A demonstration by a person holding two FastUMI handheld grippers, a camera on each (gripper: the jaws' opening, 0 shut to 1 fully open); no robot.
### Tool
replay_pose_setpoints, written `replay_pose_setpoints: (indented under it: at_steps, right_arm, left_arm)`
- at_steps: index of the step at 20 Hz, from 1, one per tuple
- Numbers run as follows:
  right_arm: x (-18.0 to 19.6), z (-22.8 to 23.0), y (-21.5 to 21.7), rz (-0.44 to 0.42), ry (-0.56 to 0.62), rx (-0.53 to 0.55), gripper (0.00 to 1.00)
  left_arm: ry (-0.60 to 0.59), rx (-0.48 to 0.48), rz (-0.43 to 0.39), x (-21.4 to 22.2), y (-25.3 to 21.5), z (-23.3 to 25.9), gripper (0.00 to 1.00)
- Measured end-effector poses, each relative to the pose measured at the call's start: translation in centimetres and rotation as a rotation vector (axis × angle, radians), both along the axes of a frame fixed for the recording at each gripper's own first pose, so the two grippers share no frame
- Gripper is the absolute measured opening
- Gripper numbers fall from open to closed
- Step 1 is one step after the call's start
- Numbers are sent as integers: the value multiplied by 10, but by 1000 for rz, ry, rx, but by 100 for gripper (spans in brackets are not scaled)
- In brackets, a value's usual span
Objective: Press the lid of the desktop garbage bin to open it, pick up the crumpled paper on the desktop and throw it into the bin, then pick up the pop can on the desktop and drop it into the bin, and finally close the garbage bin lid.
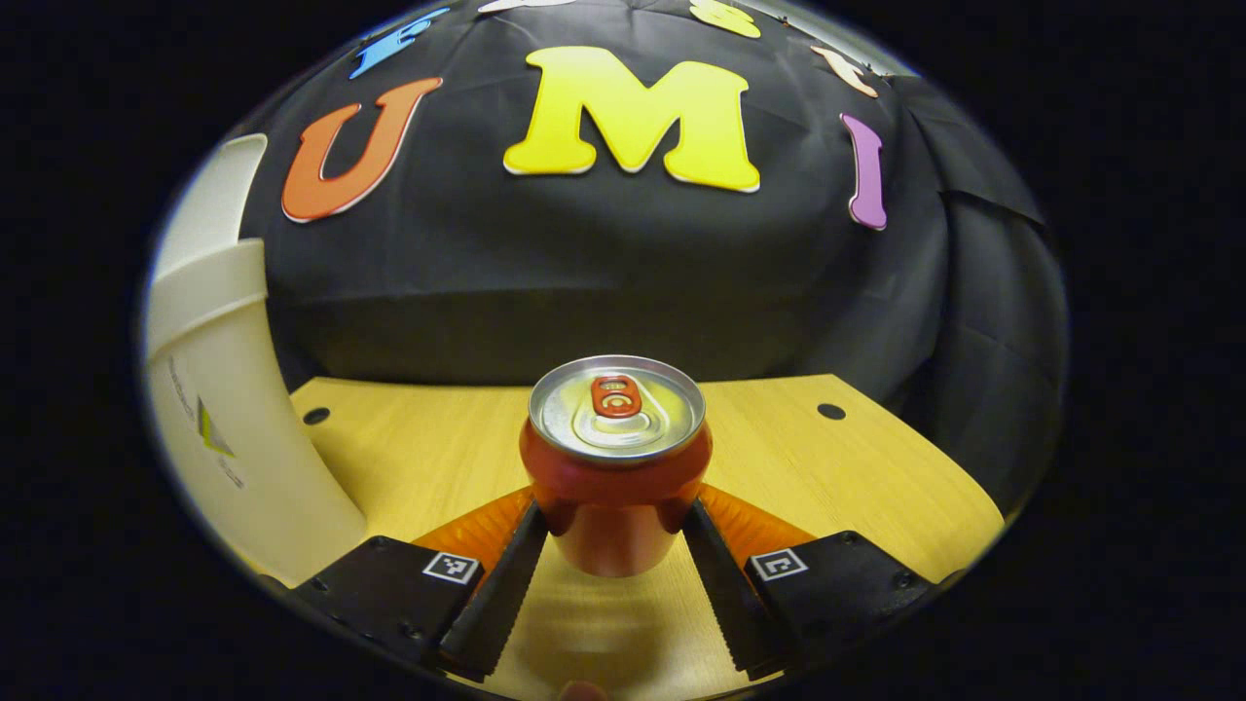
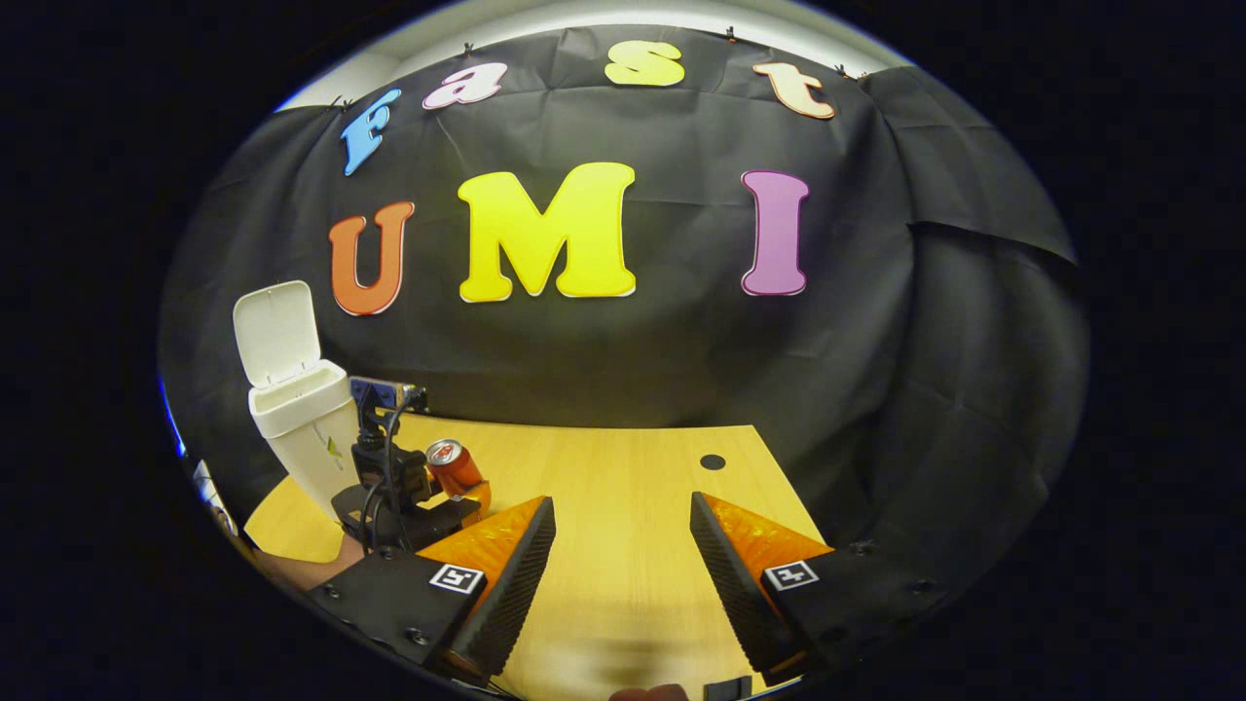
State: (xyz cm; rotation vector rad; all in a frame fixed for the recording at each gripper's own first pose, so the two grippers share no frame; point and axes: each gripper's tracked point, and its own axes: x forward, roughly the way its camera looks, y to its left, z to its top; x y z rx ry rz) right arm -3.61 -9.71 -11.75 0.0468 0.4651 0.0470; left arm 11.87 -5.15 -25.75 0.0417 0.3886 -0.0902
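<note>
While the left gripper (image 1: 615,531) clamps the round orange aluminium pop can (image 1: 615,458) low on its body, just above the pale wooden bench (image 1: 857,467), the right gripper (image 2: 623,555) stands wide and empty. Left of the can waits the white plastic bin (image 1: 234,428), lid (image 2: 277,331) up; that low grip may let the can tip or slip before reaching the rim.

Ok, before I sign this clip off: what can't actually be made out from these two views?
- Bin interior: in the right gripper view its rim hides the inside, so paper inside is unconfirmed.
- Bin top: cut off by the image edge in the left gripper view.
- Pop can base: in the left gripper view, contact with the table is unclear.
- Left gripper fingers: too small in the right gripper view.
</note>
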Motion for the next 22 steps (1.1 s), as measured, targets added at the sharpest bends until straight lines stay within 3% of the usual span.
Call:
replay_pose_setpoints:
  at_steps: [8, 12, 18, 22]
  right_arm:
    - [10, 27, 35, 77, -95, 66, 89]
    - [25, 31, 54, 103, -113, 96, 89]
    - [44, 30, 106, 183, -103, 136, 89]
    - [50, 35, 138, 245, -106, 140, 89]
  left_arm:
    - [-181, 75, 211, 2, 109, 140, 85]
    - [-244, 118, 336, -1, 180, 184, 85]
    - [-71, 164, 560, -23, 291, 161, 85]
    - [-24, 136, 580, -22, 315, 153, 86]
